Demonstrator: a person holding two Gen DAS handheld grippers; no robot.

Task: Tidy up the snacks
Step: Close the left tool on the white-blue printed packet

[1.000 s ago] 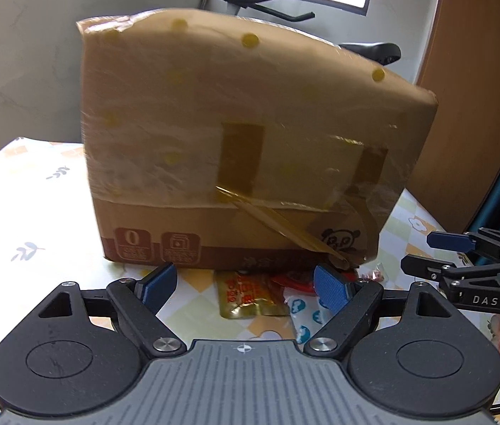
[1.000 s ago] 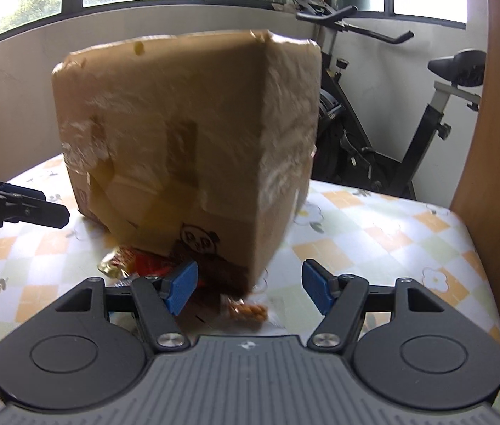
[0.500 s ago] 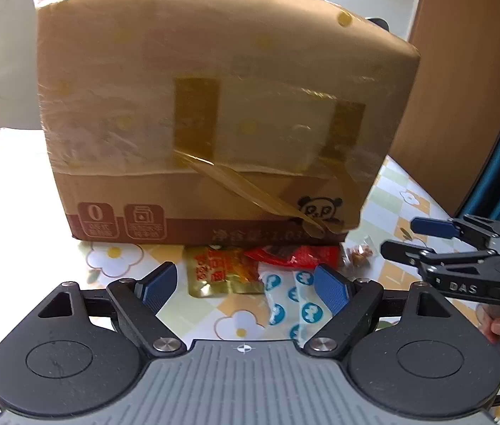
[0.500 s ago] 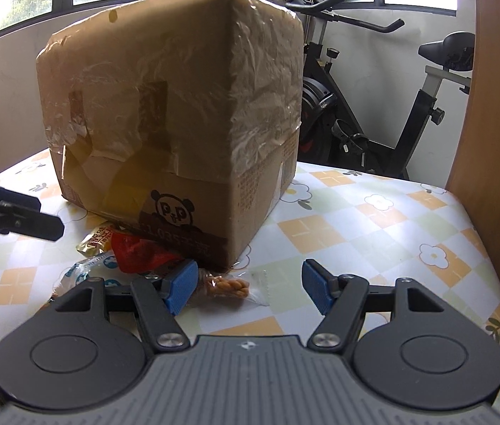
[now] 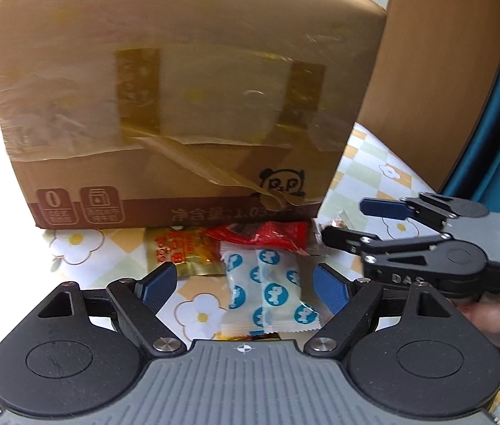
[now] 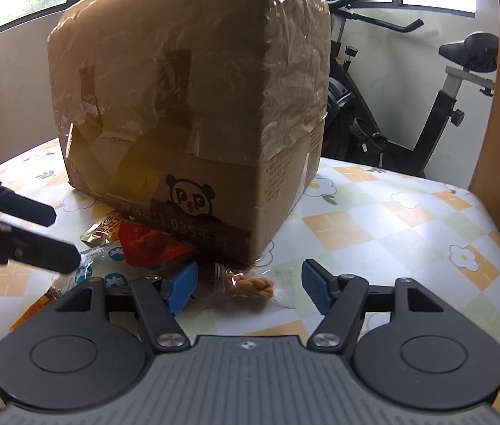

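A big taped cardboard box [image 5: 179, 106] with a panda logo stands on the table; it also shows in the right wrist view [image 6: 193, 124]. Snack packets lie at its front foot: a gold packet [image 5: 182, 251], a red packet [image 5: 264, 235], a white packet with blue prints [image 5: 267, 290] and a clear packet of twisted fried dough [image 6: 246, 285]. My left gripper [image 5: 246, 283] is open, with the white packet between its fingers. My right gripper [image 6: 250, 283] is open around the dough packet; it shows from the side in the left wrist view [image 5: 342, 223].
The table has a flowered checkered cloth [image 6: 391, 219]. An exercise bike [image 6: 409, 106] stands behind the table. A wooden panel [image 5: 437, 71] rises at the right. An orange packet edge [image 6: 37, 308] lies at the left by the right gripper's body.
Both grippers have moved down and closer to the packets at the box's foot. The white packet now lies between the left fingers, the dough packet between the right fingers.
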